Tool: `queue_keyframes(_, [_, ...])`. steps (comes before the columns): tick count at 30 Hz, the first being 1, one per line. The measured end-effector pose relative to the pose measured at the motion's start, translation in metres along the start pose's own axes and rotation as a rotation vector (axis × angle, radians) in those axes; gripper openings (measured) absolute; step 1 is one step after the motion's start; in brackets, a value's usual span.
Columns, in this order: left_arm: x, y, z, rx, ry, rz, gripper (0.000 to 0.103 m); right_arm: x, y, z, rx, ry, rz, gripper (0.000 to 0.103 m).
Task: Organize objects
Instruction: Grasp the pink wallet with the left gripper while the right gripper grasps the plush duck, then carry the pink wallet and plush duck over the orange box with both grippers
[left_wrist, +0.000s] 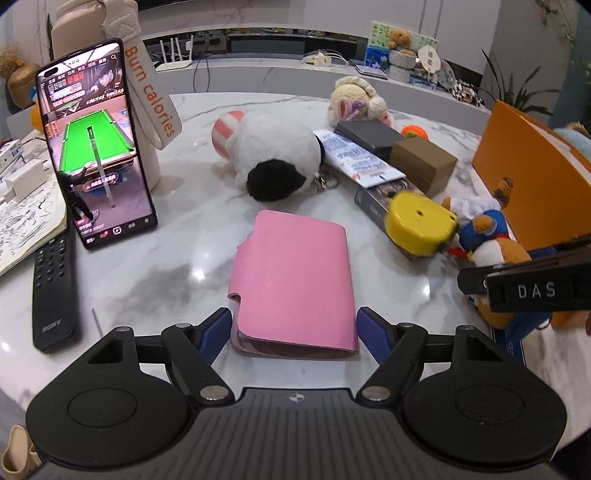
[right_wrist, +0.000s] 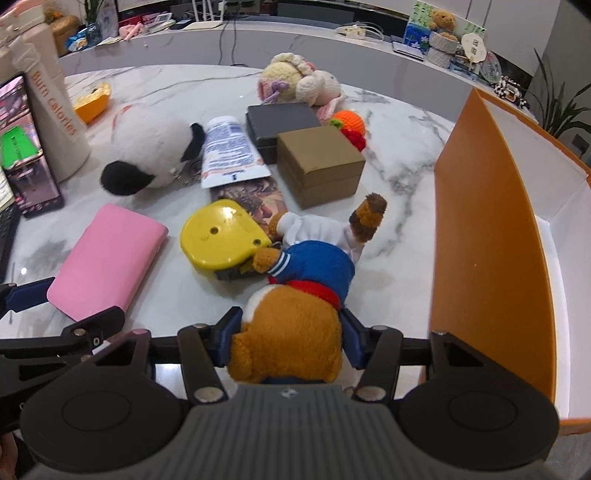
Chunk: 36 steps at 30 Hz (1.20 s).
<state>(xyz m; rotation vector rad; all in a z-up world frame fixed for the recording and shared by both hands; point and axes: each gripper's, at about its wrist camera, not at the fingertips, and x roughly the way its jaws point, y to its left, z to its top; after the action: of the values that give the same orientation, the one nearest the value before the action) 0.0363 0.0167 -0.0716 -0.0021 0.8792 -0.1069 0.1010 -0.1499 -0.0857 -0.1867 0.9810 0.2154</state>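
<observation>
With my right gripper (right_wrist: 290, 341) clamped on the bear plush (right_wrist: 291, 332), lifting it into the orange box (right_wrist: 491, 236) alongside comes next; my left gripper (left_wrist: 294, 326) straddles the pink wallet (left_wrist: 295, 284), pads barely clear

A smartphone (left_wrist: 98, 147) showing a green snooker table stands propped against a cream bottle (left_wrist: 110, 33) whose strap reads "Burn calories". A black Sony remote (left_wrist: 55, 291) lies just beside an open notebook (left_wrist: 26, 225) at the marble table's (left_wrist: 177, 266) left edge, near a white charger (left_wrist: 22, 181). On the counter behind stand a white router (left_wrist: 173, 62), a small teddy bear (left_wrist: 400, 38) on cards, and a leafy plant (left_wrist: 517, 88).
</observation>
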Motion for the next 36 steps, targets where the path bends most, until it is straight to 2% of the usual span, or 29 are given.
queue_keyframes(3, [-0.005,-0.002,-0.005,0.027,-0.013,0.003,0.089,-0.003,0.004,-0.004,-0.031,0.017,0.004,0.059])
queue_keyframes(5, [-0.004,-0.005,-0.004,0.044,-0.035,0.025,0.095,-0.003,0.004,-0.005,-0.034,0.014,0.002,0.060])
queue_keyframes(7, [-0.001,-0.007,-0.001,0.061,-0.046,0.043,0.097,-0.002,0.003,-0.003,-0.026,0.011,0.001,0.062])
queue_keyframes(10, [0.008,-0.012,0.003,0.087,-0.041,0.052,0.097,0.000,0.003,0.000,-0.016,0.000,-0.012,0.073])
queue_keyframes(12, [0.015,-0.013,0.005,0.095,-0.031,0.061,0.097,0.003,0.003,0.004,-0.017,-0.006,-0.033,0.075])
queue_keyframes(20, [0.023,-0.007,0.007,0.061,-0.031,0.036,0.096,0.016,0.003,0.009,-0.015,0.008,-0.044,0.075])
queue_keyframes(23, [0.025,-0.005,0.009,0.061,-0.034,0.026,0.096,0.023,0.002,0.008,-0.009,0.027,-0.029,0.067])
queue_keyframes(27, [0.026,-0.004,0.011,0.061,-0.030,0.020,0.096,0.024,0.001,0.007,-0.003,0.028,-0.011,0.066])
queue_keyframes(31, [0.025,-0.003,0.011,0.073,-0.020,0.008,0.096,0.021,-0.003,0.006,0.010,0.021,-0.006,0.060])
queue_keyframes(36, [0.024,-0.002,0.008,0.083,-0.043,-0.001,0.095,0.014,-0.008,0.004,0.030,0.004,0.001,0.058])
